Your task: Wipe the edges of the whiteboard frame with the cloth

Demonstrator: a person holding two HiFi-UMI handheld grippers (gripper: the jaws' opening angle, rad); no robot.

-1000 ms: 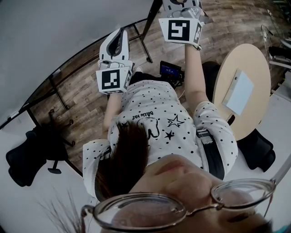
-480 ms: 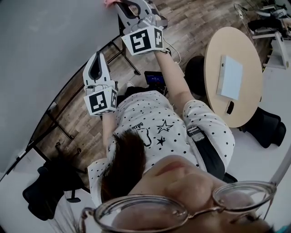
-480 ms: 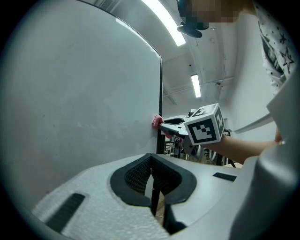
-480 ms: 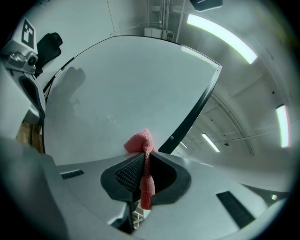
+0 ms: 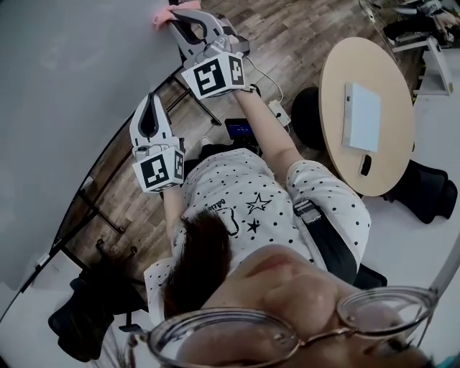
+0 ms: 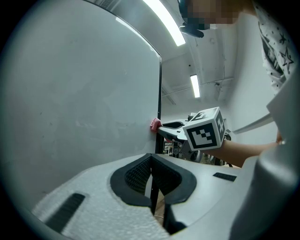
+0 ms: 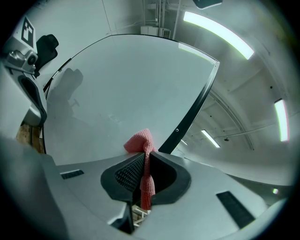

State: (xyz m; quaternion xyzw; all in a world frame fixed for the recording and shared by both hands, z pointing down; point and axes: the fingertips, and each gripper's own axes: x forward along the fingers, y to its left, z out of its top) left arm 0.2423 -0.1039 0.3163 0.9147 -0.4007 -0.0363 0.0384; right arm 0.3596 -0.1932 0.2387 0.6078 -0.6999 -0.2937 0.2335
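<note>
One table (image 5: 374,57) (box (image 5: 361,116) atop) well apart from cloth (image 5: 159,16).

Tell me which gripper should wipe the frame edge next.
Right. The right gripper has its jaws shut on the pink cloth, already close to the whiteboard frame. The left gripper is shut and holds nothing.

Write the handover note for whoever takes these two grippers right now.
Right gripper: jaws shut on the pink cloth, held up against the black frame of the whiteboard, at its side edge.
Left gripper: jaws together, nothing between them, beside the board.
Done: the cloth is at the frame; how much is wiped cannot be told.
Left: run the cloth along the frame edges.
</note>
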